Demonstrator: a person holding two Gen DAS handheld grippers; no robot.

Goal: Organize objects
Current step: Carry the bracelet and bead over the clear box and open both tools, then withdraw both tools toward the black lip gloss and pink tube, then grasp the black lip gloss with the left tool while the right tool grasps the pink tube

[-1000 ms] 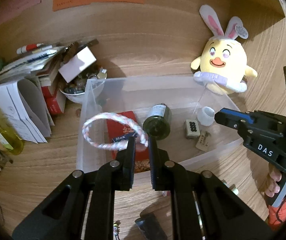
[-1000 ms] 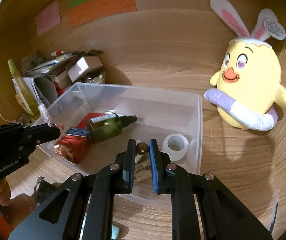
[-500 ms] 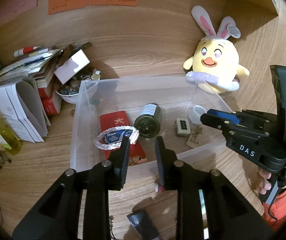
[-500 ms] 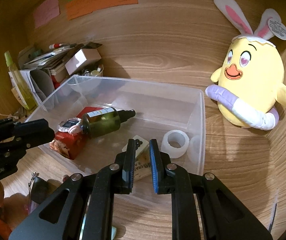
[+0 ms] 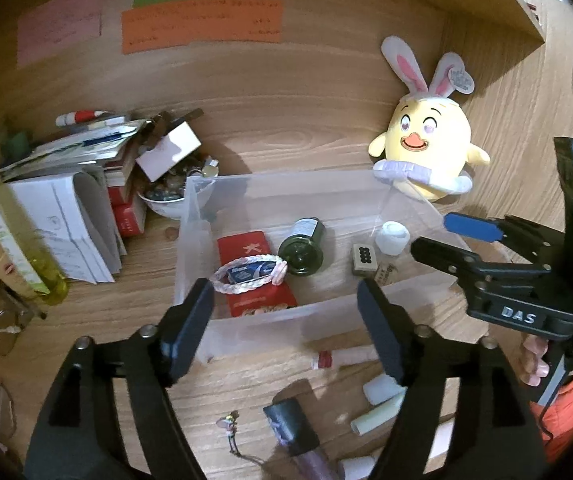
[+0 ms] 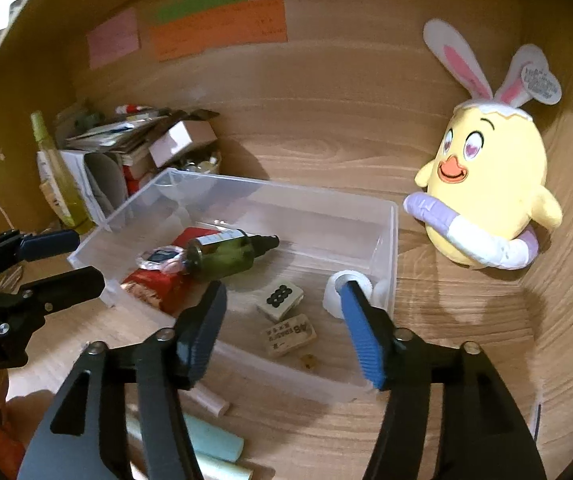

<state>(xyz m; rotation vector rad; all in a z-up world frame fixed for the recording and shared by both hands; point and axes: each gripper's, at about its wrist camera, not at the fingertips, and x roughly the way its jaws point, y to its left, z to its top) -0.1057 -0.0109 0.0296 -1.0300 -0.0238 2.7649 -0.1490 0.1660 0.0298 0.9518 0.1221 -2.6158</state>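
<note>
A clear plastic bin (image 5: 206, 216) (image 6: 386, 240) stands on the wooden desk. In it lie a red packet (image 5: 246, 246), a braided bracelet (image 5: 246, 280) (image 6: 158, 258), a dark green bottle (image 5: 302, 246) (image 6: 226, 250), a domino tile (image 5: 363, 258) (image 6: 280, 298), an eraser (image 6: 288, 334), a small brown bead (image 6: 308, 361) and a white tape roll (image 5: 393, 237) (image 6: 332, 292). My left gripper (image 5: 286, 328) is open and empty over the bin's near wall. My right gripper (image 6: 282, 336) is open and empty above the eraser; it shows at the right in the left wrist view (image 5: 446, 240).
A yellow bunny-eared plush (image 5: 426, 160) (image 6: 486, 196) sits right of the bin. Papers, boxes and a bowl of small items (image 5: 166, 192) pile up at the left, with a yellow-green bottle (image 5: 18, 240). Chalk sticks (image 6: 210, 436), a lip balm (image 5: 342, 356) and a dark tube (image 5: 294, 424) lie in front.
My left gripper let go of the braided bracelet, which now lies on the red packet, and opened wide. My right gripper released the brown bead and opened wide. Both pulled back.
</note>
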